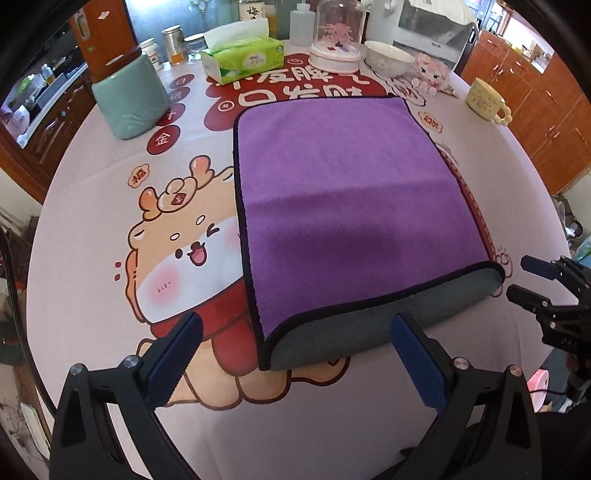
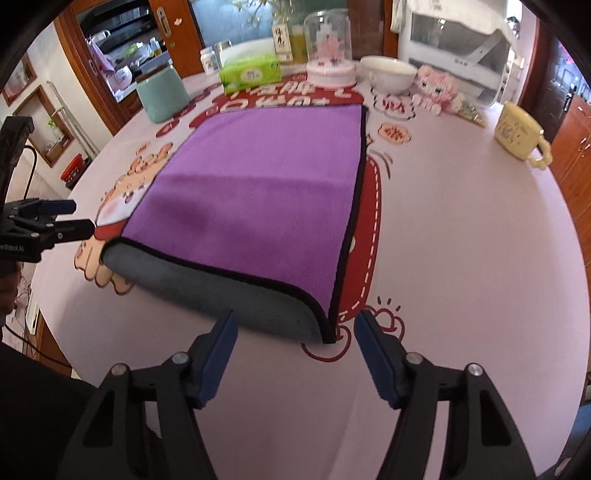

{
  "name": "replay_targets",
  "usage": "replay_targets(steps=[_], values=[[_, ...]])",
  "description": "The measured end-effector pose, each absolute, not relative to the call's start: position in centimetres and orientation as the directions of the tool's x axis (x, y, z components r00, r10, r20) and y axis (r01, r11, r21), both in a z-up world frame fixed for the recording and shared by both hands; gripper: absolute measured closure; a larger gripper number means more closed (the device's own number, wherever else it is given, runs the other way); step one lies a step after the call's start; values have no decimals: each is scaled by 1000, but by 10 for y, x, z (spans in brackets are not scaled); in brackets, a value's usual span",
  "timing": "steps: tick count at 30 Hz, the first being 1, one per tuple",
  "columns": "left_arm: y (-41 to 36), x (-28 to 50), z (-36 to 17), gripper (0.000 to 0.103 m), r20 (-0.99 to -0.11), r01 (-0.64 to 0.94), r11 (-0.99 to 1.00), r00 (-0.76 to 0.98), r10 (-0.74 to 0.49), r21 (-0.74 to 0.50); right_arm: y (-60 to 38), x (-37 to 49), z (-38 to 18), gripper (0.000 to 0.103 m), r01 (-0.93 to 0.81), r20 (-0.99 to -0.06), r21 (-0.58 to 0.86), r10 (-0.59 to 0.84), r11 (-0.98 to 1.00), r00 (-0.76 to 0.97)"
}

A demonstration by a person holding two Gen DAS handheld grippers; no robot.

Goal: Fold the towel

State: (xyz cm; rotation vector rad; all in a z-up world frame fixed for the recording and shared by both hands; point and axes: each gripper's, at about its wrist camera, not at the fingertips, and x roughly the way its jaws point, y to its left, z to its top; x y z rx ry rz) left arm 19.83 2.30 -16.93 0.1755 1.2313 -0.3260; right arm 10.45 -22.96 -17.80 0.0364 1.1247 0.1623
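both hand-held grippers, left (image 1: 295, 354) and right (image 2: 295, 350), wide, empty. risk: pinching only the towel (image 1: 343, 206) top layer at the fold, so layers separate.

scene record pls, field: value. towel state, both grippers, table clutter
towel: folded once, purple face up, grey underside showing at the near fold, flat on the tablecloth
left gripper: open, at near-left corner, not touching
right gripper: open, at near-right corner, not touching
far side: tissue box, glass dome, white bowl, pink toy
left: green canister
right: yellow mug
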Motion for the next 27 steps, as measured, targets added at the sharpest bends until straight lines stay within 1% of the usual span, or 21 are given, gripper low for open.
replay_targets(steps=[2,9,13,15,17,19,20,22,23,25,27], values=[[24,201,-175,4,-949,338,940,278,-150,-50,-231,107,-185,43,-123,-902,115,155,986,403],[32,215,-197,11,-965,297,951,214,-153,-84,-234,117,-202,50,-140,-916,130,173,982,362],[36,223,-207,23,-971,284,953,179,-159,-104,-234,120,-205,53,-145,-918,140,183,980,351],[38,225,-210,25,-971,280,952,164,-173,-122,-234,122,-207,55,-150,-919,142,187,978,347],[38,227,-213,31,-972,279,951,150,-181,-133,-233,123,-208,56,-153,-921,143,188,978,342],[37,228,-216,39,-973,279,949,135,-189,-146,-233,124,-210,57,-151,-922,145,189,978,338],[37,229,-218,40,-973,278,948,127,-193,-152,-233,125,-210,58,-150,-922,147,190,978,337],[36,230,-221,47,-974,278,947,114,-197,-159,-234,126,-212,60,-149,-924,148,190,978,333],[35,230,-222,49,-974,277,947,109,-198,-161,-234,126,-212,61,-148,-924,150,192,978,331],[36,231,-225,56,-973,269,947,94,-209,-178,-234,126,-213,63,-149,-925,154,196,977,325],[35,232,-228,59,-971,257,945,78,-227,-201,-233,126,-215,65,-150,-927,154,196,977,321]])
